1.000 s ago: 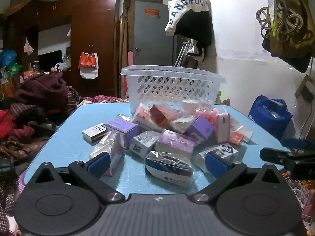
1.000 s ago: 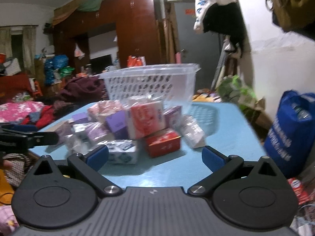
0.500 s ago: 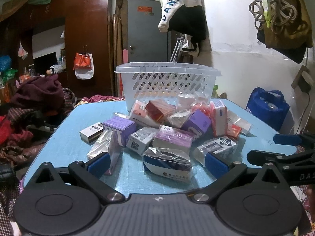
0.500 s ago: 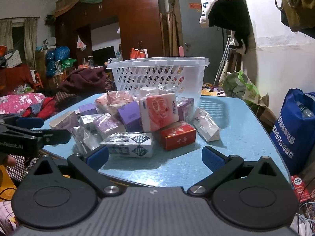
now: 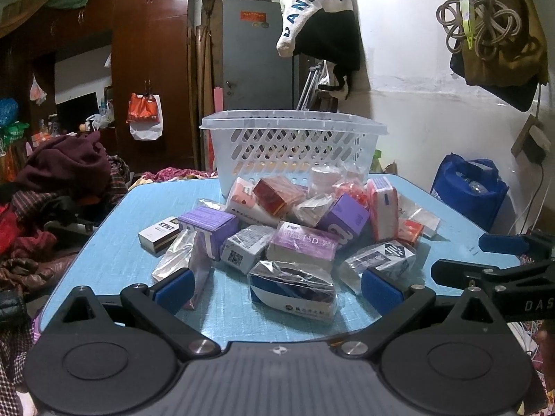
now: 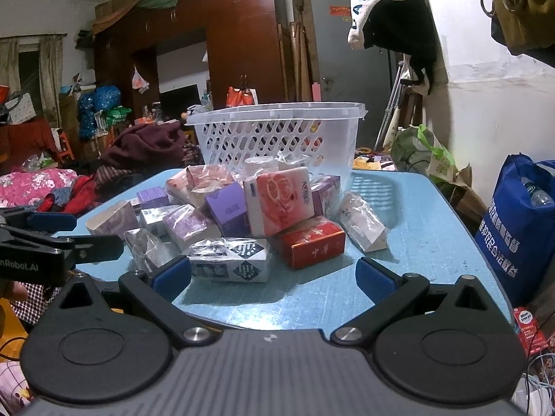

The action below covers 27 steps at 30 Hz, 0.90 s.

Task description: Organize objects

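Table (image 5: 114, 242): blue top, carrying everything below.
Basket (image 5: 291, 145): white, at far edge, behind the pile.
Pile of boxes (image 5: 288, 235): heaped mid-table, against the basket.
Left gripper (image 5: 275, 286): spread wide, holding nothing, near a wrapped box.
Right gripper (image 6: 274, 275): spread wide, gripping nothing.

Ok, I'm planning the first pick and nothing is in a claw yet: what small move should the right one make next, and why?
Probably ease the right claw forward and a little left, onto the black-and-white wrapped box. It lies at the pile's near edge, just ahead of the open fingers, with nothing on top. The white basket waits behind the pile on the blue table.
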Available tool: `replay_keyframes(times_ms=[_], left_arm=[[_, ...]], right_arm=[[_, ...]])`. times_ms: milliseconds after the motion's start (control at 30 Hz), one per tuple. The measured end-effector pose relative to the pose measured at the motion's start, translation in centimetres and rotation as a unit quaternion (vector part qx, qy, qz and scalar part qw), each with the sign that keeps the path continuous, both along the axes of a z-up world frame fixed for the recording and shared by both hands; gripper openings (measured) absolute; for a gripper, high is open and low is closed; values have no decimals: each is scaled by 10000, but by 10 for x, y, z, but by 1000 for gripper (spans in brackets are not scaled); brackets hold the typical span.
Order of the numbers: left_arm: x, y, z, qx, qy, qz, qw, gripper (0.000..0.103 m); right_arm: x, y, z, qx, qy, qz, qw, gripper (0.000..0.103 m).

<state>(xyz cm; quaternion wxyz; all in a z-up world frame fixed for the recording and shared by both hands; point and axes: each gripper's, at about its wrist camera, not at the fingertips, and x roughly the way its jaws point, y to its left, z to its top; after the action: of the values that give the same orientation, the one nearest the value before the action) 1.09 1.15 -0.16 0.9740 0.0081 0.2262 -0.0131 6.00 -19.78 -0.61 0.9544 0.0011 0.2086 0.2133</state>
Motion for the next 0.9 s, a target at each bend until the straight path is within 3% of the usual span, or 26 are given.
replay_keyframes(times_ms=[900], left_arm=[[0, 0, -1, -2, 7, -12, 10000, 103]], right_arm=[[2, -1, 2, 12, -1, -20, 10000, 103]])
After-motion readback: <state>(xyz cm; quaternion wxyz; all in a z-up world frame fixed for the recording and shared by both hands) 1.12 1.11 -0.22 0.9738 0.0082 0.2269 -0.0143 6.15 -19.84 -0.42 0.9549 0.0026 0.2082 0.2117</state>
